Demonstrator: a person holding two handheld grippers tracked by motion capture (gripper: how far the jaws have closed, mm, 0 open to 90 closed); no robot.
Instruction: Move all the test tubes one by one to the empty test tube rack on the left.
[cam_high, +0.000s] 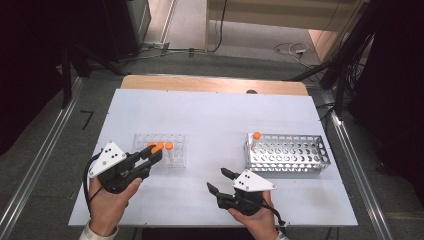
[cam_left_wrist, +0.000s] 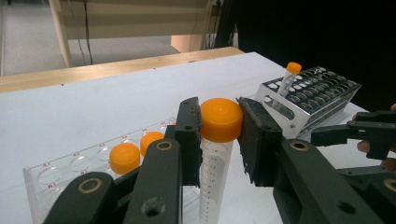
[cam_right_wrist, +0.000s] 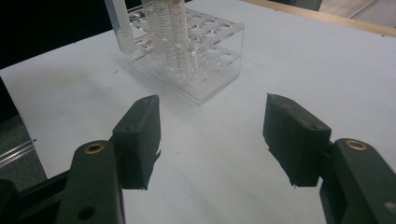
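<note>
Your left gripper (cam_left_wrist: 219, 140) has its jaws clamped on the orange cap of a tube (cam_left_wrist: 215, 154), which stands upright over the near edge of the clear rack (cam_left_wrist: 42, 179) on the left of the white surface (cam_high: 215, 120). Your right gripper (cam_right_wrist: 212, 135) hovers with jaws apart and nothing between them, near the metal rack (cam_high: 287, 155), which carries one capped tube at its left corner.

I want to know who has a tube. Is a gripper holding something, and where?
The left gripper clamps a clear plastic tube by its orange cap. The right gripper holds nothing.
</note>
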